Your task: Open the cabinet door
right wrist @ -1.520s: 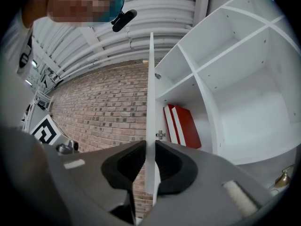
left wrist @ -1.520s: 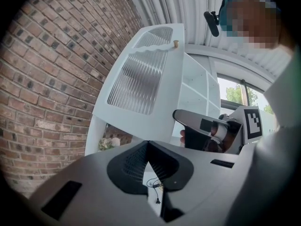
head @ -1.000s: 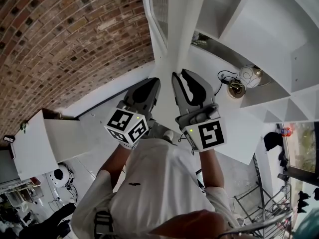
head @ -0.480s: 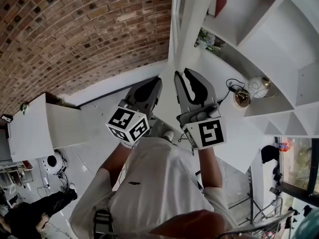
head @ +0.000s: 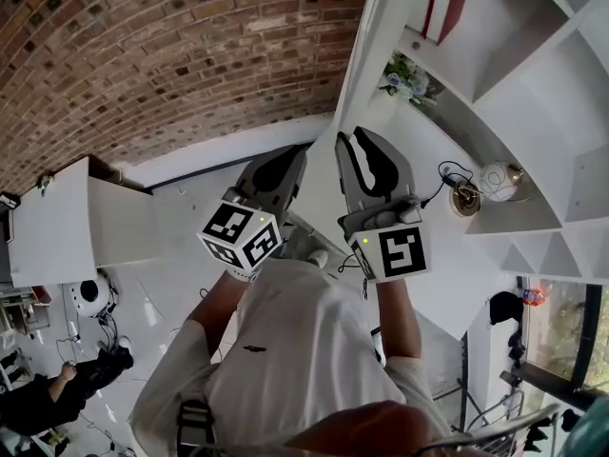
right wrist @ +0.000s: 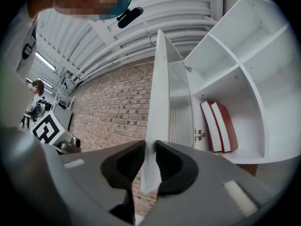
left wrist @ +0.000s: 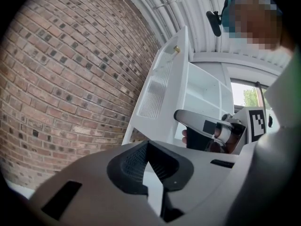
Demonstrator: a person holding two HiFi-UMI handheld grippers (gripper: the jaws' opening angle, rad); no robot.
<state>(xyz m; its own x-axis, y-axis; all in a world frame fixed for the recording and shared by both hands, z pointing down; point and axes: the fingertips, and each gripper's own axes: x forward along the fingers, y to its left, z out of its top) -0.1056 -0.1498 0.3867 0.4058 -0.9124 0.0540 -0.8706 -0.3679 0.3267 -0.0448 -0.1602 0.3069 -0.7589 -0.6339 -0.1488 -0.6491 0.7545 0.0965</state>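
Brick wall (head: 143, 55) left, white cabinet (head: 561, 84) right. Cabinet door (right wrist: 160, 102) stands swung out, edge-on to the person. Task looks mostly done.

Right gripper (right wrist: 149, 159) clenched on the door's free edge, a good hold for swinging it. Left gripper (left wrist: 150, 168) pinches a white sliver, probably the same edge; tight view.

Red books (right wrist: 218, 126) in the open compartment, flowers (head: 404, 79) and round lamp (head: 497, 181) on shelves. Wall limits further swing.
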